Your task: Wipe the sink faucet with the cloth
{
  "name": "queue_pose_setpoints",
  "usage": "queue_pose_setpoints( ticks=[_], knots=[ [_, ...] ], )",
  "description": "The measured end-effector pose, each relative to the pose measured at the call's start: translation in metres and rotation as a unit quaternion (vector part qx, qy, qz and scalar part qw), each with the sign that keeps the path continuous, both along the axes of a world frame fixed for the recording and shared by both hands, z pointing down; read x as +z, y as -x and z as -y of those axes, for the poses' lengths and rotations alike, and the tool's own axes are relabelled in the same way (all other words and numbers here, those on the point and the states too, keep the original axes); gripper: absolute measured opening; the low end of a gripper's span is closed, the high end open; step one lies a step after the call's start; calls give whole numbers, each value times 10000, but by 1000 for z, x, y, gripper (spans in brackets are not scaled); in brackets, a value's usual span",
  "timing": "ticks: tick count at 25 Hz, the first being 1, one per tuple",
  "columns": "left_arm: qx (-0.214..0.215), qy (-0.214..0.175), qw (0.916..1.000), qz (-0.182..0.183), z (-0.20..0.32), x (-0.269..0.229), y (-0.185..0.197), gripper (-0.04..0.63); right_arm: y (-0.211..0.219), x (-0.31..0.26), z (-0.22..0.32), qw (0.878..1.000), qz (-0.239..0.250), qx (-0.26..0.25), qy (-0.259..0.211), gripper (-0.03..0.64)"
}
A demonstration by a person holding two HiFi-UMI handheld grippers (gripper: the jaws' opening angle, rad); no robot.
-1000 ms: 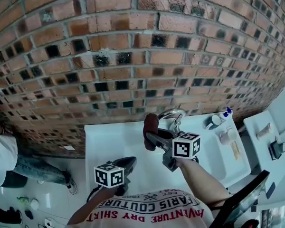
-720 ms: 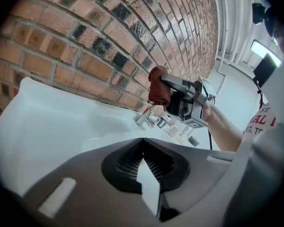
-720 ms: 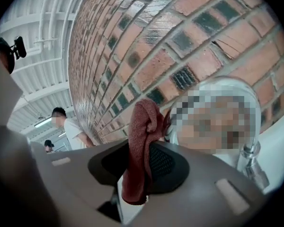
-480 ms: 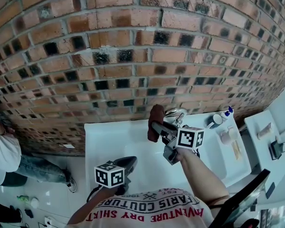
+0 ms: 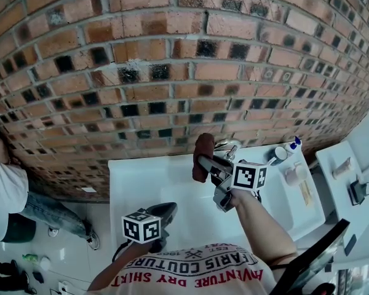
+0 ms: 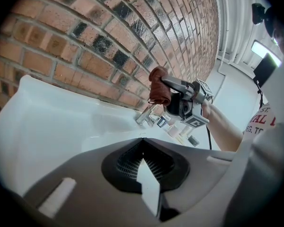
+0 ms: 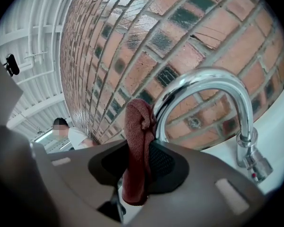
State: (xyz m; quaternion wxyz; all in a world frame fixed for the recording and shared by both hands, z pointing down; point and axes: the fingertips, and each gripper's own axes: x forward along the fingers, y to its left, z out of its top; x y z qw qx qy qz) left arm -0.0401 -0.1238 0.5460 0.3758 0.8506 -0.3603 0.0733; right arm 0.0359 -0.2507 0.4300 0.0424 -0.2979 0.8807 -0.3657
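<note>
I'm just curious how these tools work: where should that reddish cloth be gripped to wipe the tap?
Probably across its folded middle, from the side, as the right gripper holds the cloth. A bunched end pokes past the jaws, free to rub the faucet along its curved neck.

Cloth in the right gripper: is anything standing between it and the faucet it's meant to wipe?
Nothing visible does. The reddish-brown cloth, clamped in the right gripper, is right beside the chrome faucet arch, with no object between them.
</note>
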Motion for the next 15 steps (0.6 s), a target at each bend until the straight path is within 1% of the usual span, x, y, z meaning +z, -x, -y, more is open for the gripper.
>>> queue_pose_setpoints(
  ticks=[7, 15],
  knots=[
    [36, -26, 10000, 10, 0, -2, -3, -12, -18, -20, 1, 9999, 16, 63, -156, 94],
    [53, -35, 10000, 27, -1, -3, -7, -12, -56, -42, 8, 9986, 102, 357, -365, 94]
  ],
)
